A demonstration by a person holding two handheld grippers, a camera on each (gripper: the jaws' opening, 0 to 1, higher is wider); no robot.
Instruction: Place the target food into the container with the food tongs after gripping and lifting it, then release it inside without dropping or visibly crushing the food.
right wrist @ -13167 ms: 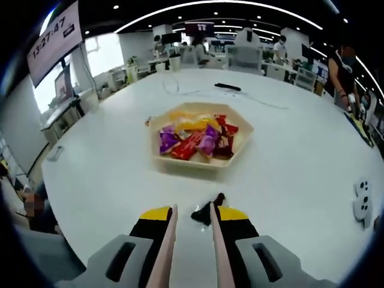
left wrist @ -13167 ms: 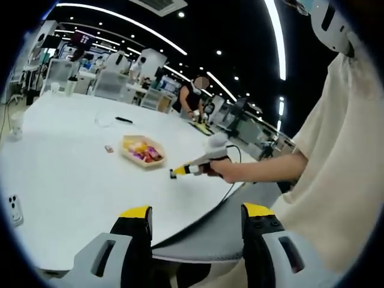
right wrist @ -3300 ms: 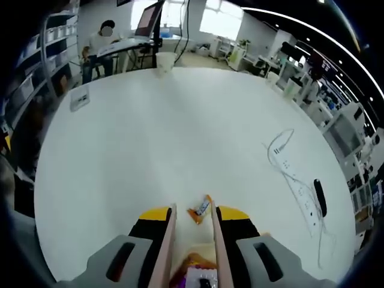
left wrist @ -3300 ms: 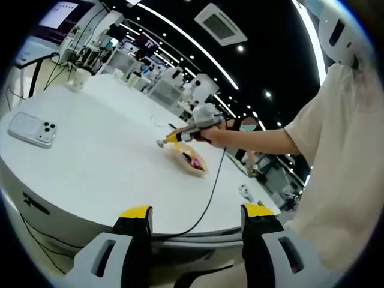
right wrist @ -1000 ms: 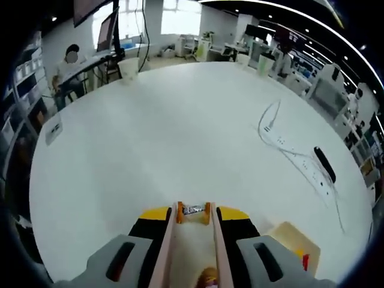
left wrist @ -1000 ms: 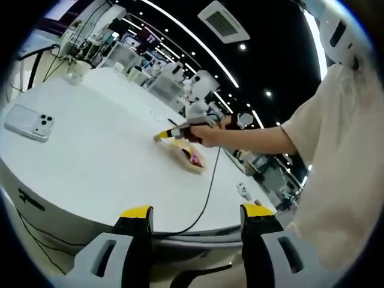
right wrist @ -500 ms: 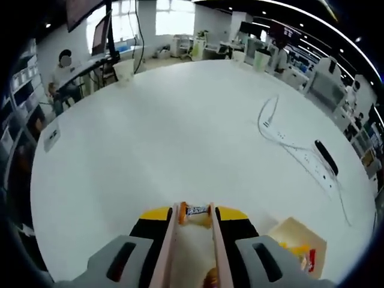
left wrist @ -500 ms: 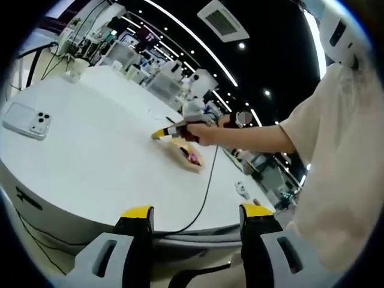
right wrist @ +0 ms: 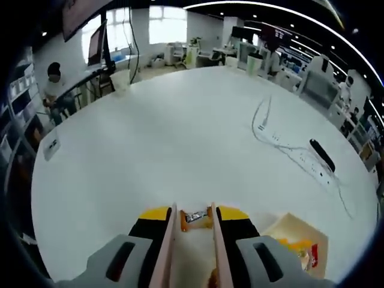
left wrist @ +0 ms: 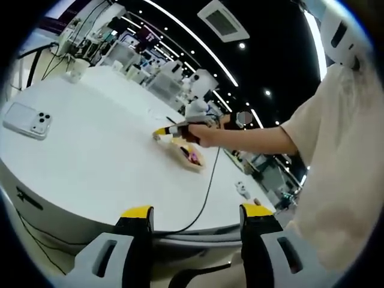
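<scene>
In the right gripper view my right gripper point(right wrist: 192, 213) is shut on pale pink food tongs point(right wrist: 170, 240). The tongs' tips pinch a small wrapped candy point(right wrist: 195, 216) with orange ends, held just above the white table point(right wrist: 156, 138). The beige tray point(right wrist: 287, 235), with orange and red snack packets in it, lies at the lower right, beside the tongs. In the left gripper view my left gripper point(left wrist: 197, 212) hangs open off the table's edge with nothing between its jaws. Farther off there, a hand holds the right gripper point(left wrist: 167, 130) just above the tray's point(left wrist: 191, 160) far end.
A white power strip with its cable point(right wrist: 298, 155) and a black bar-shaped object point(right wrist: 321, 155) lie at the right. A phone point(left wrist: 27, 120) rests near the table's left edge, and a paper cup point(left wrist: 75, 69) stands far back. A black cable point(left wrist: 205, 189) trails off the table.
The candy, which lay on the table 3.3 s ago, is now held in the tongs. Over the last second more of the tray has come into the right gripper view. The left gripper has stayed put.
</scene>
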